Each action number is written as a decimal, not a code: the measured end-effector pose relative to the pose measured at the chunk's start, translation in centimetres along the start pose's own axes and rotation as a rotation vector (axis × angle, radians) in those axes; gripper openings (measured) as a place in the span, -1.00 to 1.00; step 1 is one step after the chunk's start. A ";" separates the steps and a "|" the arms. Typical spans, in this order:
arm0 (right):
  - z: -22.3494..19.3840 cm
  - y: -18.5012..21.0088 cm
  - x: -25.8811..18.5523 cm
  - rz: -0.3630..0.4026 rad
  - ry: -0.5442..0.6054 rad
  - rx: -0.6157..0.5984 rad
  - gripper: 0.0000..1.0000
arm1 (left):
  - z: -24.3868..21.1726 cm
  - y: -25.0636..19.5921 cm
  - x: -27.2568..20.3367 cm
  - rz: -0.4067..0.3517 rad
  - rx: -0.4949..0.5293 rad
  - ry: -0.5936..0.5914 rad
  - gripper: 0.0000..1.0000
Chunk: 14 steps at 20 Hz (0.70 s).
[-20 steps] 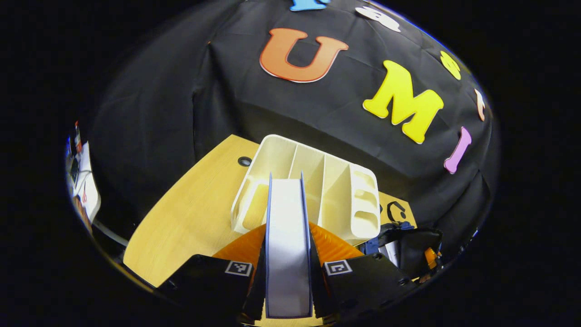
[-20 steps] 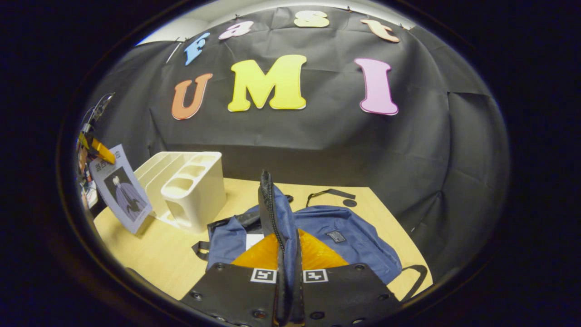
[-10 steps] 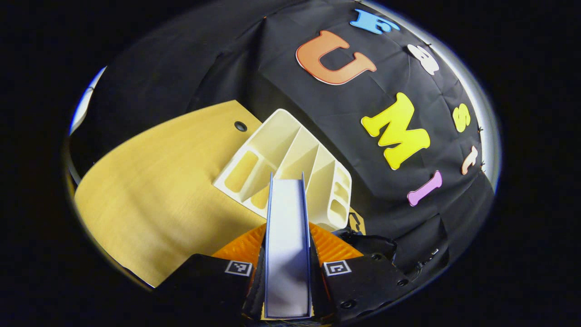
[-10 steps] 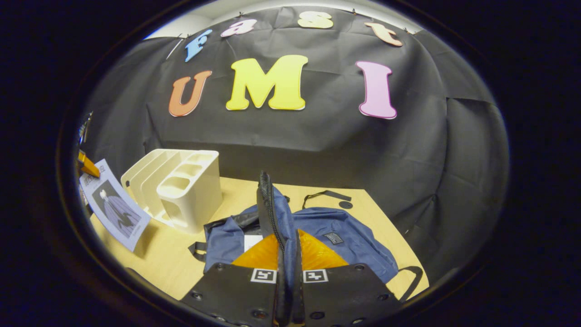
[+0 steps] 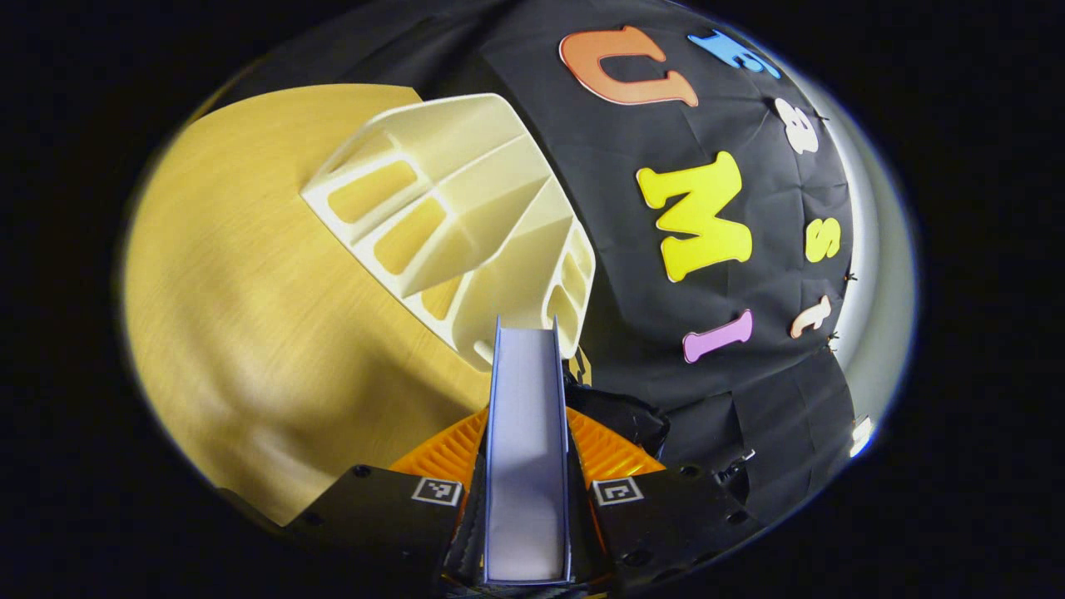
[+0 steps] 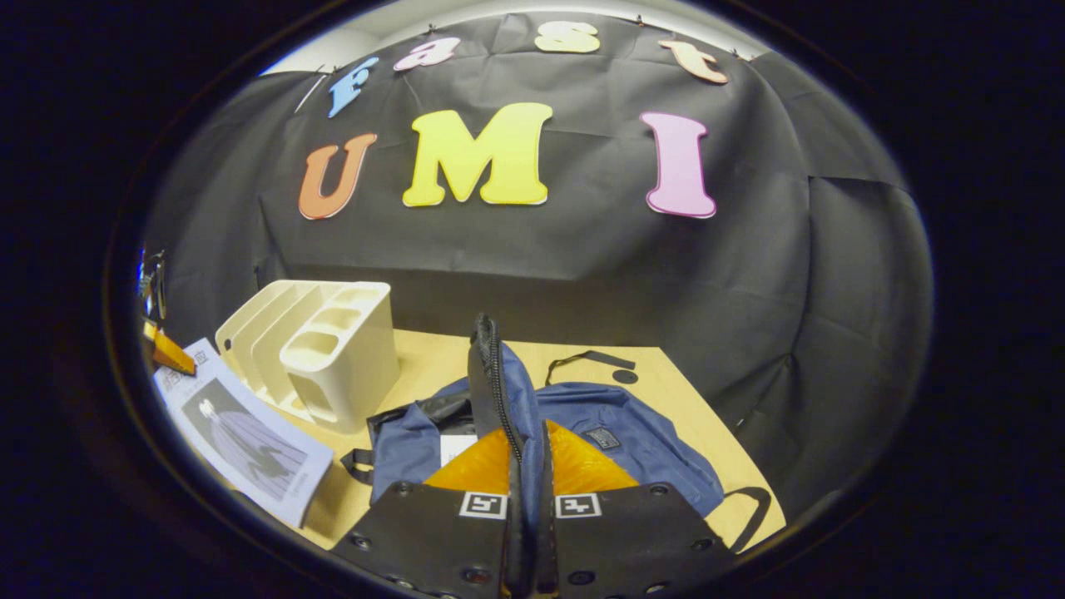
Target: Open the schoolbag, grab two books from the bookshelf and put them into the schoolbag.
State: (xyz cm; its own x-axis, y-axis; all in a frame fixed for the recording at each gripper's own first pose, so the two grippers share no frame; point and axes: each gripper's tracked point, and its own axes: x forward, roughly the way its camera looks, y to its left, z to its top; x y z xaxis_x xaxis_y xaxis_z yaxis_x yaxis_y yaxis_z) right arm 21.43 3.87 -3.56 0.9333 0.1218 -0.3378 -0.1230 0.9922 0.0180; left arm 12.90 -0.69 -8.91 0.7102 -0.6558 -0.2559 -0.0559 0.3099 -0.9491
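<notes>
Blue-edged book sits clamped in the left gripper; the right gripper pinches the schoolbag flap.

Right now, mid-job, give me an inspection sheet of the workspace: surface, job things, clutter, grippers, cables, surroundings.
Surface: wooden table, grommet hole near the far edge.
Job's things: blue bag lying open; book held edge-on, its cover tilted low at left; white shelf with its slots bare.
Clutter: nothing seen.
Grippers: left gripper shut on the book; right gripper shut on the bag's zipper flap, holding it up.
Cables: nothing seen; black bag strap on the table.
Surroundings: black cloth wall.
</notes>
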 end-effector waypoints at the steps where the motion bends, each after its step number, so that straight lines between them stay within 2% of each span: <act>1: 0.1 0.1 -0.1 0.002 -0.004 -0.002 -0.87 | -0.6 -0.9 0.7 -0.026 -0.006 0.015 -0.14; 5: 1.1 -0.1 -0.4 0.004 -0.028 -0.012 -0.87 | -2.0 -3.8 4.4 -0.090 0.016 0.017 -0.14; 8: 0.9 -0.8 -0.2 0.008 -0.028 -0.005 -0.87 | -2.3 -5.2 7.8 -0.122 -0.016 0.001 -0.14; 14: 1.0 -1.6 -0.4 0.028 -0.033 0.011 -0.87 | -3.4 -5.5 12.8 -0.135 -0.073 -0.057 -0.14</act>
State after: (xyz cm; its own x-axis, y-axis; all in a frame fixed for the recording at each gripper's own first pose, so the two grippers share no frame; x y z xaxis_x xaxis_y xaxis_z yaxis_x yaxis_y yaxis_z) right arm 21.59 2.23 -2.56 0.9403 0.1501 -0.3054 -0.1456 0.9886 0.0374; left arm 19.90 -13.13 -7.62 0.7530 -0.6478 -0.1159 -0.0062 0.1692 -0.9856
